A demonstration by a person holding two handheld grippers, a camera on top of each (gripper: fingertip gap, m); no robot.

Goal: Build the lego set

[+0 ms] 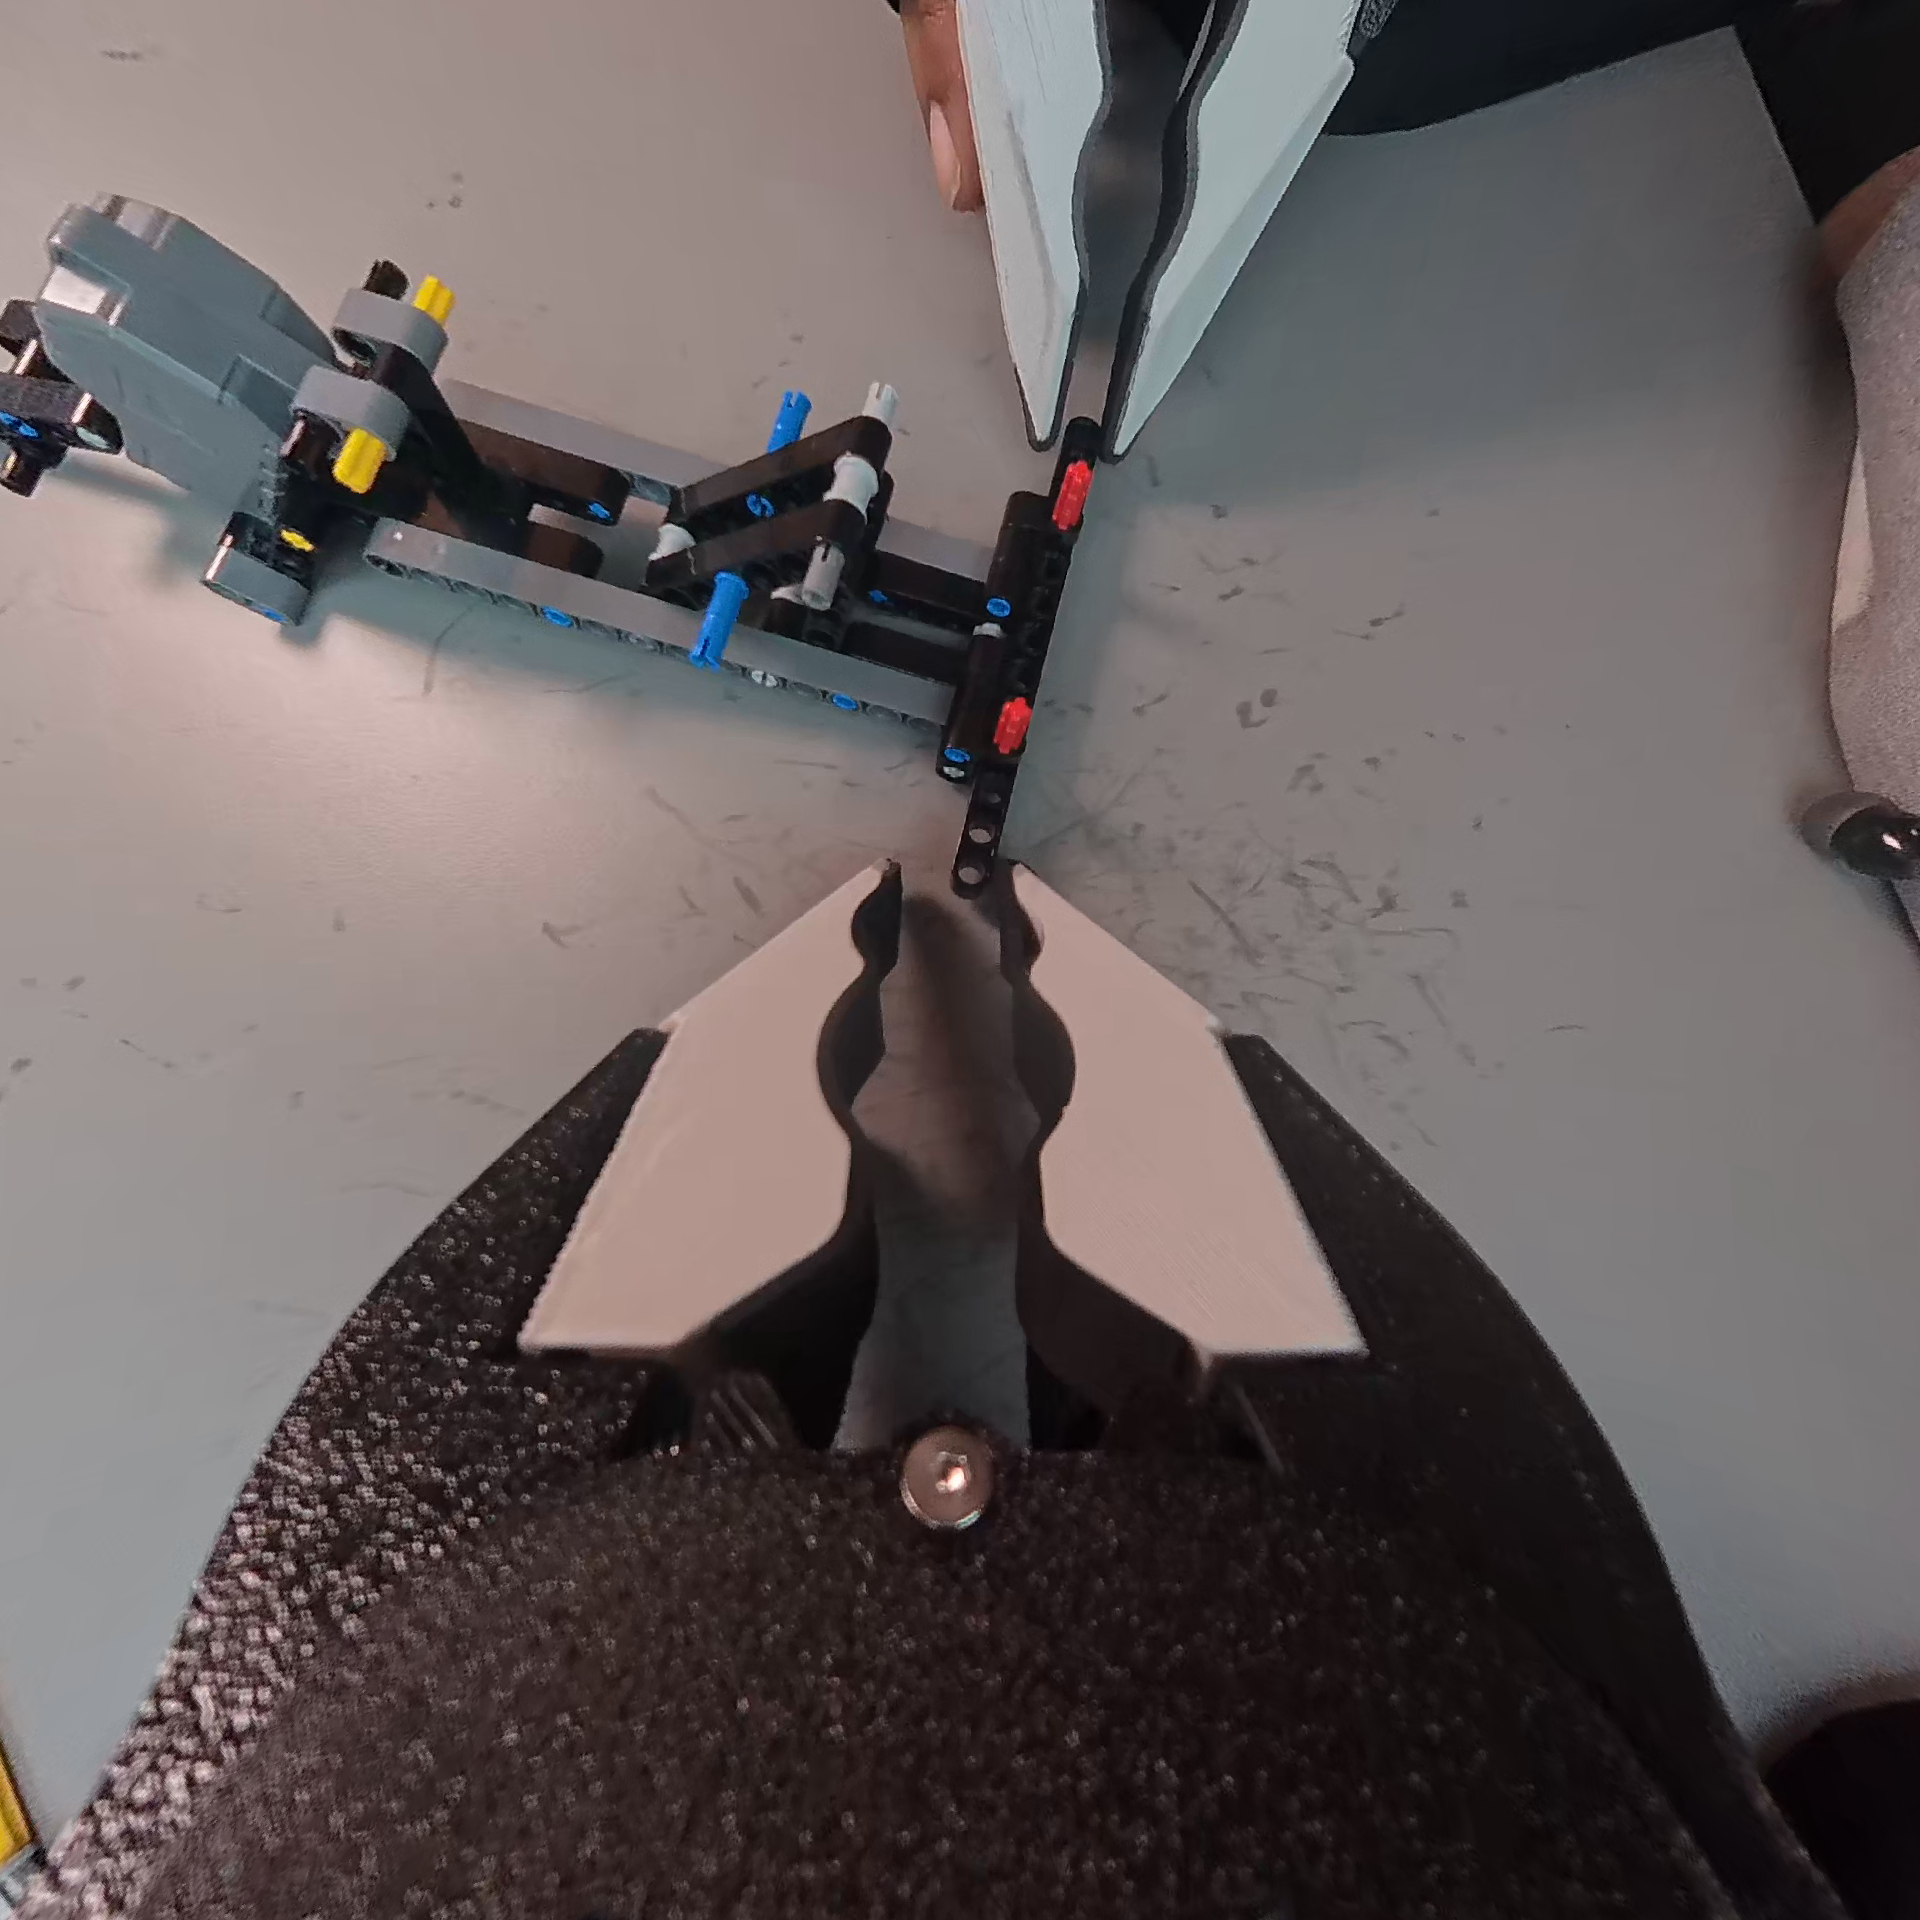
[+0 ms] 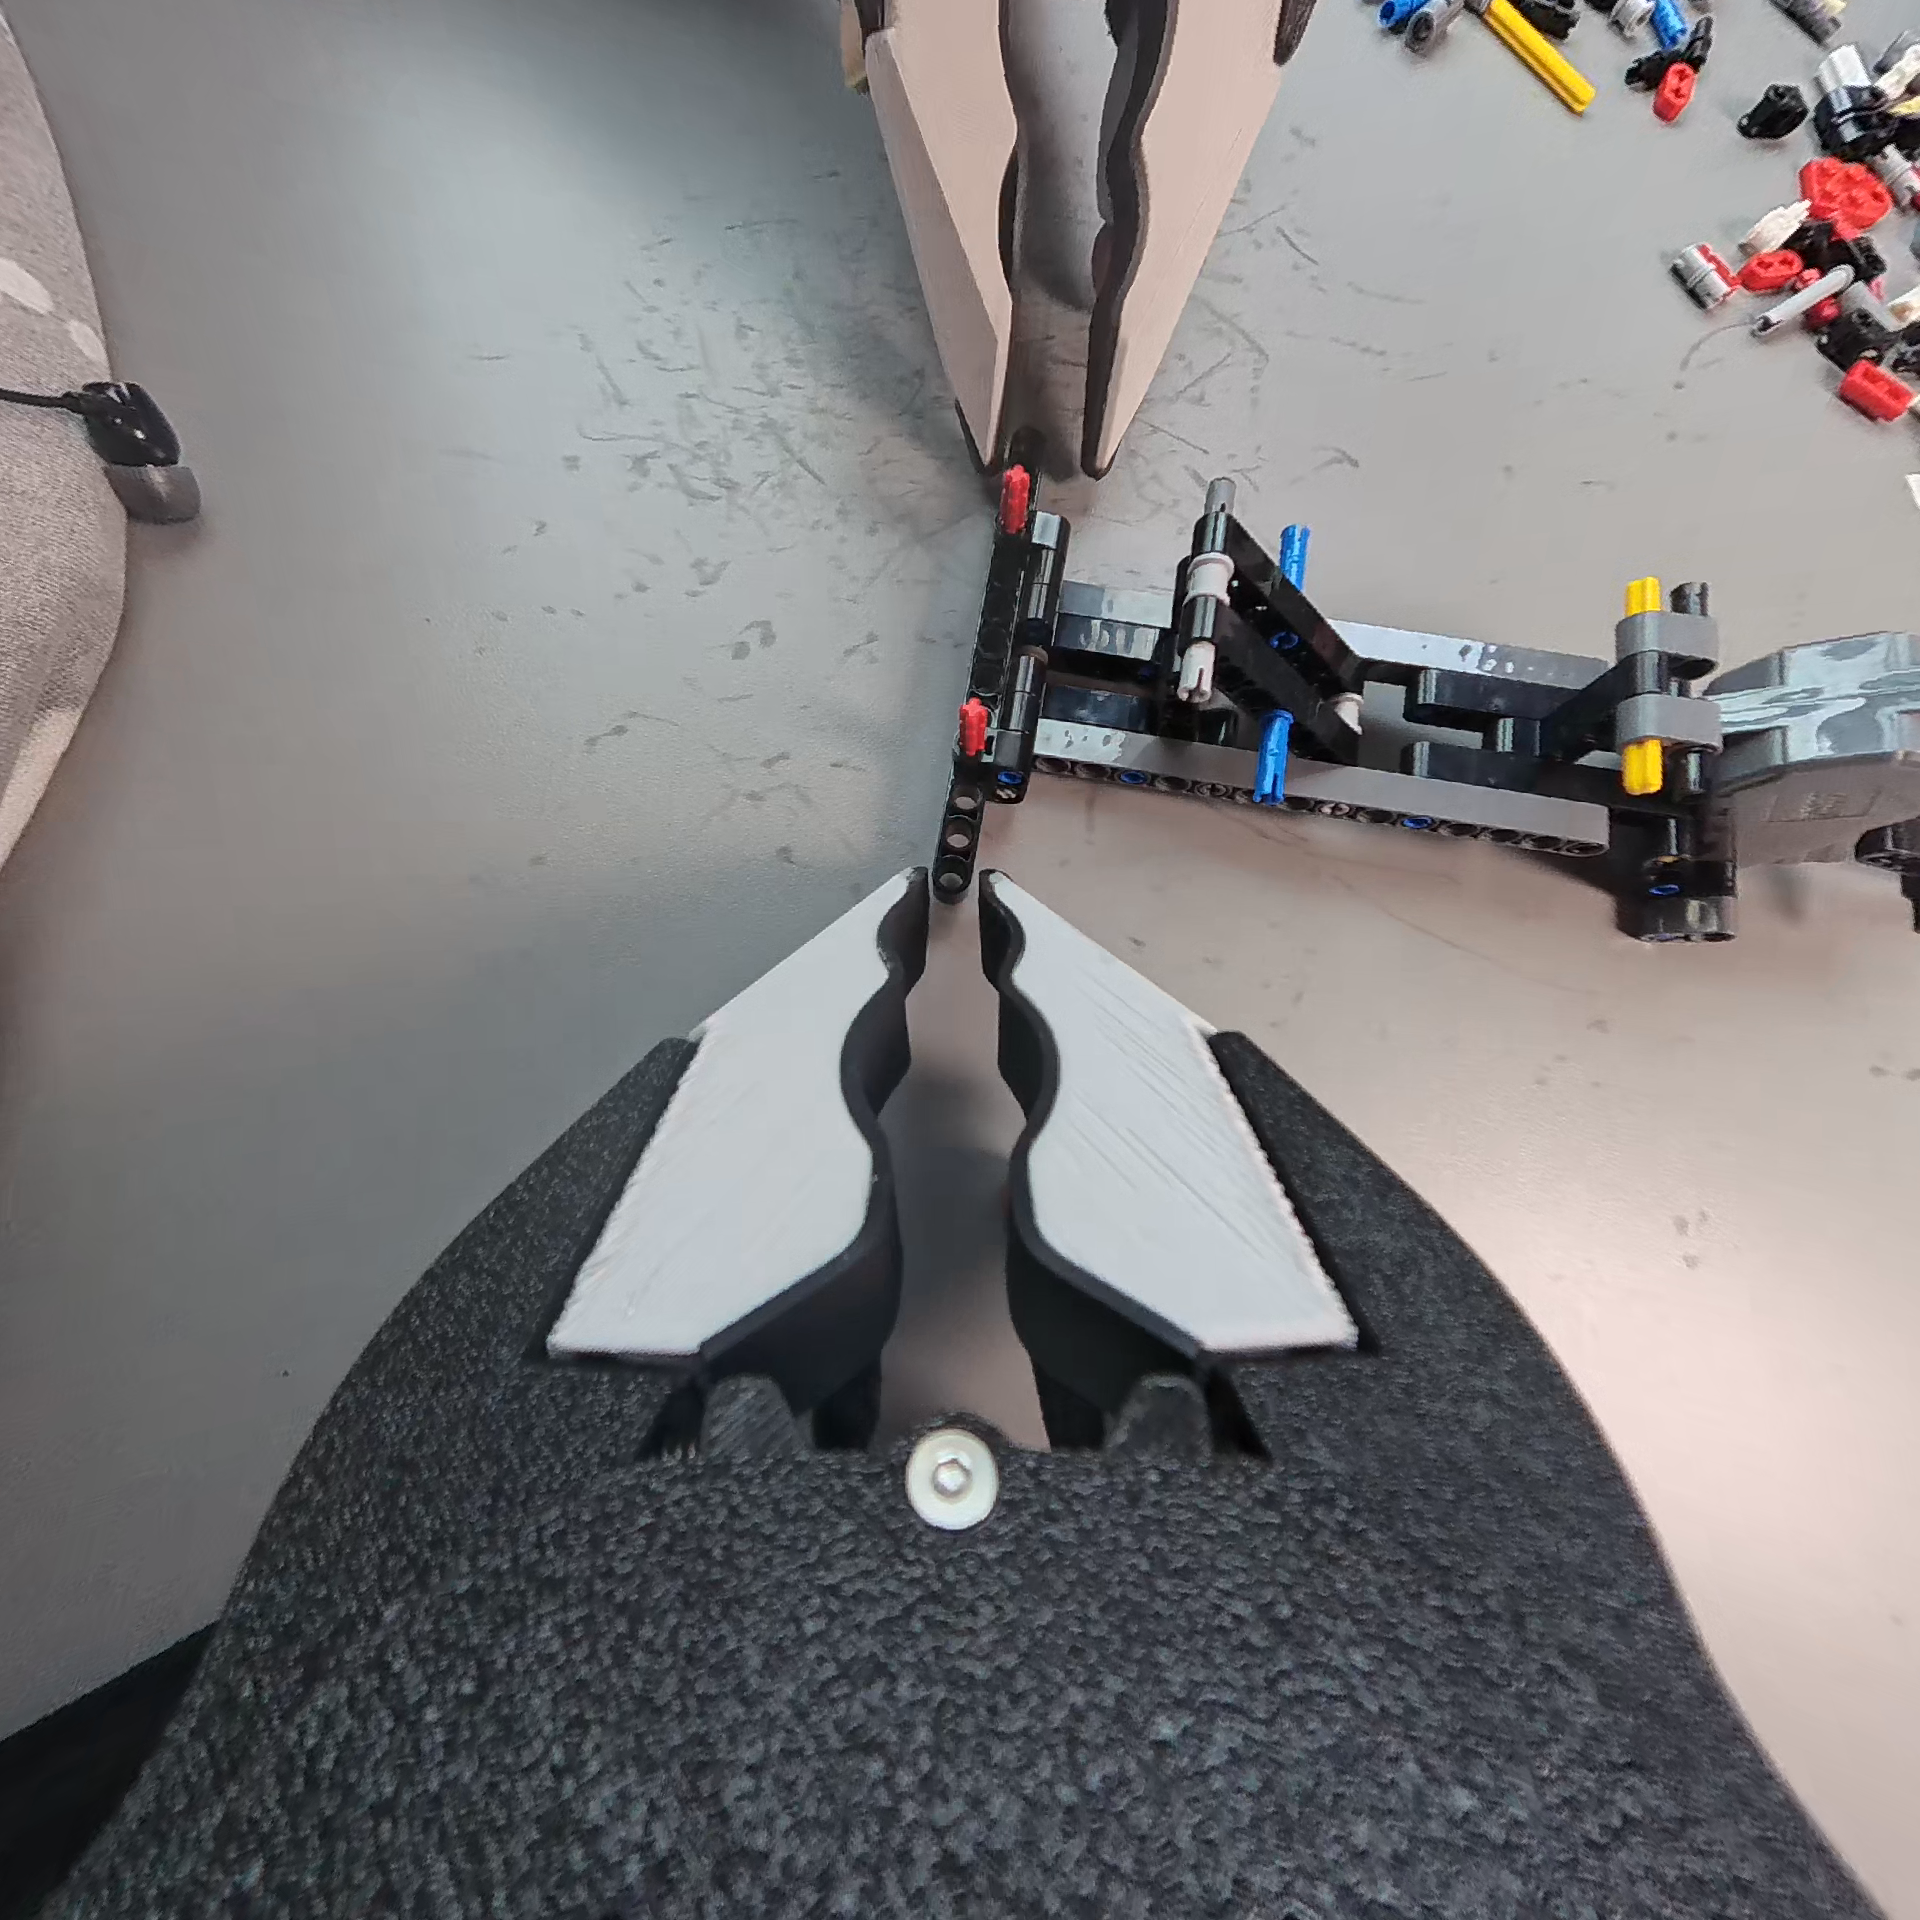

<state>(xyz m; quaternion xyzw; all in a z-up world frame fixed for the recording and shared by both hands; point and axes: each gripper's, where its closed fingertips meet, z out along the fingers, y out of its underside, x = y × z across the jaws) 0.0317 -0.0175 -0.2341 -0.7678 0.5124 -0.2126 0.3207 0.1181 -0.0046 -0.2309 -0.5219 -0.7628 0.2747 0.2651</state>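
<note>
The grey table [image 1: 1455,520] is scuffed and bare around the work, and a slick top like this gives the model little to brace against. On it lies the half-built lego frame [image 1: 665,582]: grey and black beams with blue, yellow and white pins, and a bulky grey block at the far end from the grippers. A thin black beam [image 1: 1023,665] runs across the frame's near end, with two red pins [image 1: 1070,494] standing out of it.

The left gripper [image 1: 951,883] sits at one end of that beam, its jaws a narrow gap apart, and the beam's tip lies just at or between the tips; I cannot tell whether they press on it. The right gripper [image 2: 954,883] meets the opposite end the same way, jaws narrow, with the holed tip of the beam between its fingertips [image 2: 914,883], touching or nearly so.

The main risk, as I judge it, is uneven pushing. If one side presses harder, the beam could pivot on a single pin, seat crooked, or pop off. A squeeze so near the tip may let the beam slip out sideways. With nothing pinning the frame, a shove could also slide the whole model across the table, towards the loose parts [image 2: 1818,208] heaped near its far end.
</note>
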